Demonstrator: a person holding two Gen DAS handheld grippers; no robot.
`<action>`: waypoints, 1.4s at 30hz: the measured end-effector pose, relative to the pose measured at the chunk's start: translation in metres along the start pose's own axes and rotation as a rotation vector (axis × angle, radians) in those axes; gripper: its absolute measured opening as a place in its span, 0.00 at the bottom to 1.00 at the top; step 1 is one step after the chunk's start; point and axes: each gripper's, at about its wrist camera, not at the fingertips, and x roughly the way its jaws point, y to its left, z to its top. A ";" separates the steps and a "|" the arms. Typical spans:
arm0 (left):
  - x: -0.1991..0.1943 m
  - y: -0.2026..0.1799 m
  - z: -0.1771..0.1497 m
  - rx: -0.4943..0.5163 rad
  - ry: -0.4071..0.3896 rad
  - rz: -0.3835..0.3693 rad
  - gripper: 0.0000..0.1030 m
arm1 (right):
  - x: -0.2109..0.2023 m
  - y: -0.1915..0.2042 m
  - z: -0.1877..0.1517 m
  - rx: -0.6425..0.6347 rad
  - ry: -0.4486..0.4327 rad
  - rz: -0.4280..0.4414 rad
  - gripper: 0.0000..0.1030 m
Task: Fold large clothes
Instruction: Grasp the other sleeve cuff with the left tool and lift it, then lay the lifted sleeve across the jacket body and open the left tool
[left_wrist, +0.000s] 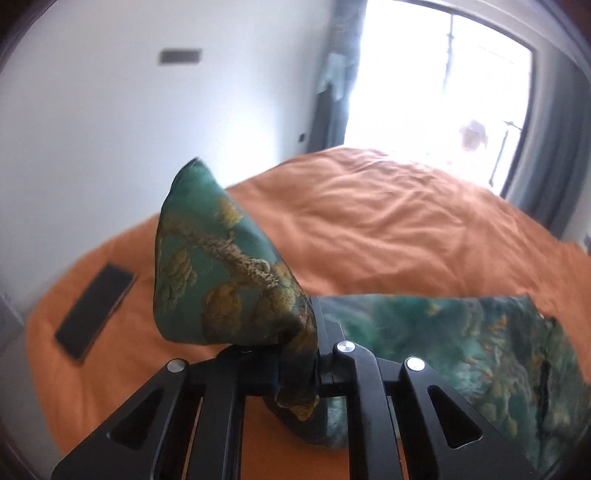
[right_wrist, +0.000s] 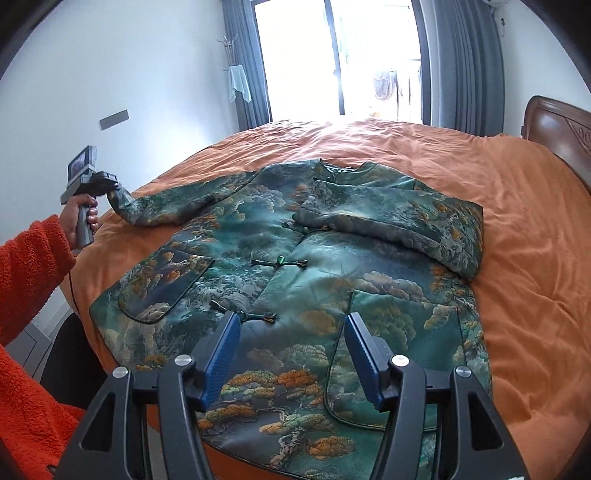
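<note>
A green jacket (right_wrist: 295, 266) with gold and orange tree patterns lies face up on the orange bed (right_wrist: 517, 221). Its right sleeve (right_wrist: 406, 218) is folded across the chest. My left gripper (left_wrist: 295, 365) is shut on the cuff of the left sleeve (left_wrist: 221, 266) and holds it lifted above the bed; it also shows in the right wrist view (right_wrist: 110, 188) at the bed's left edge. My right gripper (right_wrist: 291, 350) is open with blue pads (right_wrist: 221, 358), hovering over the jacket's lower hem.
A black phone (left_wrist: 94, 310) lies on the bed near its left edge. A wooden headboard (right_wrist: 557, 129) stands at the right. A window with grey curtains (right_wrist: 461, 62) is beyond the bed. White wall is at the left.
</note>
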 end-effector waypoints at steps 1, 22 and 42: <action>-0.011 -0.028 0.008 0.076 -0.036 -0.031 0.10 | 0.001 -0.004 -0.002 0.018 0.000 -0.002 0.58; -0.052 -0.305 -0.187 0.864 0.084 -0.416 0.55 | -0.009 -0.063 -0.003 0.134 0.019 -0.087 0.58; -0.106 -0.134 -0.193 0.526 0.217 -0.431 0.80 | 0.265 -0.070 0.127 0.512 0.381 0.242 0.57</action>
